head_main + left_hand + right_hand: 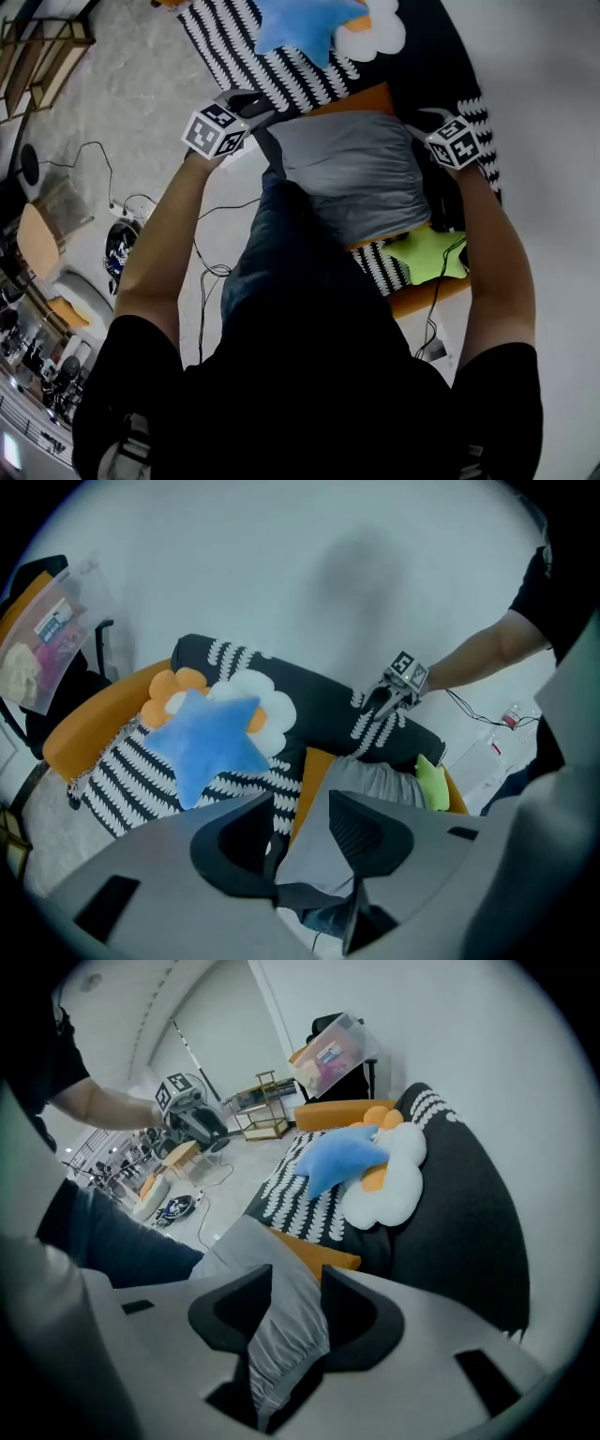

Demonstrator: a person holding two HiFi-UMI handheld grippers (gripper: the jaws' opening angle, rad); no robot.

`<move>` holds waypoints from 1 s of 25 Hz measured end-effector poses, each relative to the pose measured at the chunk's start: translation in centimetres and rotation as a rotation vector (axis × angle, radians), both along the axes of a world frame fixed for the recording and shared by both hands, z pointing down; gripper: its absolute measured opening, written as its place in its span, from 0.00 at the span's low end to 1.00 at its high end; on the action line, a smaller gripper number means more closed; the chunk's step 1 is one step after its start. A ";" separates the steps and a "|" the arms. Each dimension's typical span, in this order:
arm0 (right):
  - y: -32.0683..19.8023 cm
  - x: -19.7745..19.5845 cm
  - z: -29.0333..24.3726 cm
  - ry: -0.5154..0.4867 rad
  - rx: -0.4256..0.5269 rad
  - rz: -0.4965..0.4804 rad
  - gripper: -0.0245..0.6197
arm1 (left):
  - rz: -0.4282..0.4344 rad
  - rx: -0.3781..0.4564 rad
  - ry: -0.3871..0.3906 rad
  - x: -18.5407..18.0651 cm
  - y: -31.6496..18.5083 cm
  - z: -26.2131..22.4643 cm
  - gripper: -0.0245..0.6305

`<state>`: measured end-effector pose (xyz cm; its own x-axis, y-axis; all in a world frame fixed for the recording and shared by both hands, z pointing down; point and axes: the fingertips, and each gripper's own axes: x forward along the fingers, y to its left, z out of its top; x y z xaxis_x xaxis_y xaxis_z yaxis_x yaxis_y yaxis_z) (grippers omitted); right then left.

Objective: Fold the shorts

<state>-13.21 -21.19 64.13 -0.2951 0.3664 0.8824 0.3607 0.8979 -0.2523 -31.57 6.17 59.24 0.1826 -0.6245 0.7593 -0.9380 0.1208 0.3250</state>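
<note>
Grey shorts (361,173) lie spread flat on the sofa seat, their elastic waistband toward the right gripper. My left gripper (262,127) is at their left corner. In the left gripper view its jaws (300,803) stand open, with the corner of the shorts (375,785) loose between them and a gap beside the left jaw. My right gripper (424,127) is at the right corner. In the right gripper view it (295,1279) is shut on the gathered waistband of the shorts (244,1251), and cloth fills the gap.
A blue star cushion (300,23) and a white flower cushion (375,33) lie at the sofa's back on a black-and-white patterned throw (234,52). A green star cushion (427,253) sits near the shorts' front edge. Cables (202,272) trail on the floor to the left.
</note>
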 end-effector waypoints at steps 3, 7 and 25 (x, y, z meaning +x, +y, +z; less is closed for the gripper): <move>0.7 0.6 2.3 0.041 -0.011 -0.037 0.32 | 0.031 -0.028 0.023 0.2 0.6 3.2 0.36; 0.8 1.1 5.4 0.099 -0.004 -0.076 0.32 | 0.097 -0.052 0.054 0.8 0.7 7.3 0.36; 0.6 2.3 15.7 0.330 0.008 -0.315 0.37 | 0.501 -0.174 0.116 5.4 2.2 22.3 0.37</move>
